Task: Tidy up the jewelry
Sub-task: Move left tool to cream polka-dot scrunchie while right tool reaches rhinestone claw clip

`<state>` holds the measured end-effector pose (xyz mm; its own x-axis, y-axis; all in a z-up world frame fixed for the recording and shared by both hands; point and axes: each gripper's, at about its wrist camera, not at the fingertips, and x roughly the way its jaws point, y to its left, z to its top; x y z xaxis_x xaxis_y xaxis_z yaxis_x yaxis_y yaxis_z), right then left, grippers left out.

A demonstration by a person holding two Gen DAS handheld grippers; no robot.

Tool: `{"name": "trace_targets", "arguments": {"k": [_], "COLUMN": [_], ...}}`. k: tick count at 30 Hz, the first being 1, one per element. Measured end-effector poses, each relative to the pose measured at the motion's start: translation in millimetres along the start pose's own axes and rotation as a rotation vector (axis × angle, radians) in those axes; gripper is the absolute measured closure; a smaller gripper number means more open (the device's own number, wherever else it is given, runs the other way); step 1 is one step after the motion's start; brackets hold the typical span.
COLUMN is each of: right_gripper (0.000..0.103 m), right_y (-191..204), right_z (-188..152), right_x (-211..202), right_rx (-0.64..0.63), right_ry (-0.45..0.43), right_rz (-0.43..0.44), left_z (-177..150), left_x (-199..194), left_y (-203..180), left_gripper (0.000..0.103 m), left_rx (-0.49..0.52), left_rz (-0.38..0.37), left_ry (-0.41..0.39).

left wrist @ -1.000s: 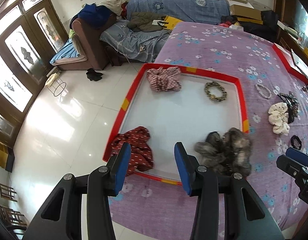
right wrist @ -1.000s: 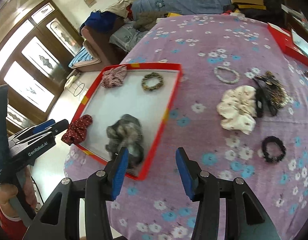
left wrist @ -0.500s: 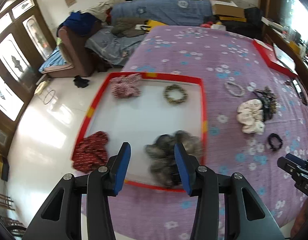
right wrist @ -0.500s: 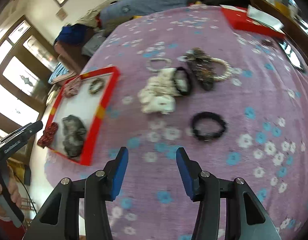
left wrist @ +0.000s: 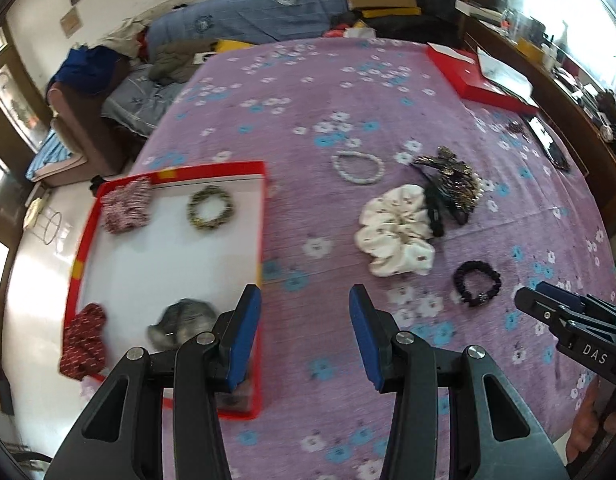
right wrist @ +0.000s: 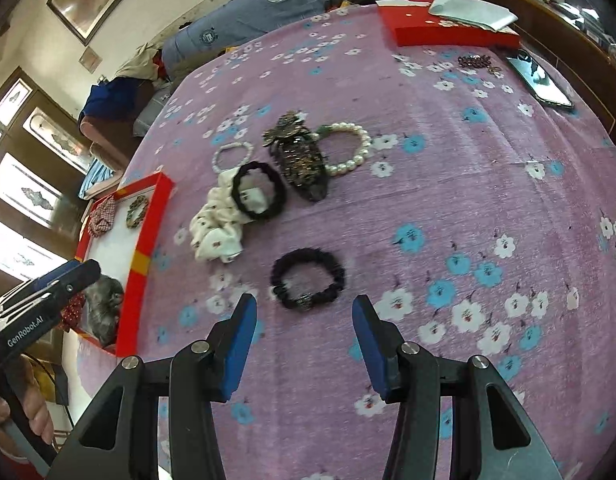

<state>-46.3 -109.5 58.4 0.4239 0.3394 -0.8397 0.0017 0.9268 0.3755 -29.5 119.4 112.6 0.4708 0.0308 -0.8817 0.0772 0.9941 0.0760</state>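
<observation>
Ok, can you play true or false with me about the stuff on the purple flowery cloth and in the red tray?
1. The red-rimmed tray holds four things. True: a pink patterned scrunchie, a green-gold beaded bracelet, a dark red scrunchie and a grey fuzzy scrunchie.
2. The cream scrunchie is in the tray. False: it lies outside on the purple cloth.
3. A black hair tie lies partly on the cream scrunchie. True.
4. The right gripper is holding the black beaded bracelet. False: its jaws are open and empty, with the bracelet on the cloth just ahead.
5. The left gripper is carrying the big pearl bracelet. False: it holds nothing.
</observation>
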Motion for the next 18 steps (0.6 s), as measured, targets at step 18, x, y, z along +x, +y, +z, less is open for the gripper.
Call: {"name": "trace_targets", "arguments": {"k": [18], "right_gripper": [0.049], "right_y": [-3.1], "right_z": [77.5], "right_x": [30.6], "right_rx": [-0.045], "right_ry": [-0.005], "right_rz": [0.062], "left_z": [32.1], "left_x": [96.3], "left_y": [-16.2], "left_gripper": [0.059], "left_rx": [-0.139], "left_rz": [-0.151], "left_ry": [0.136]}}
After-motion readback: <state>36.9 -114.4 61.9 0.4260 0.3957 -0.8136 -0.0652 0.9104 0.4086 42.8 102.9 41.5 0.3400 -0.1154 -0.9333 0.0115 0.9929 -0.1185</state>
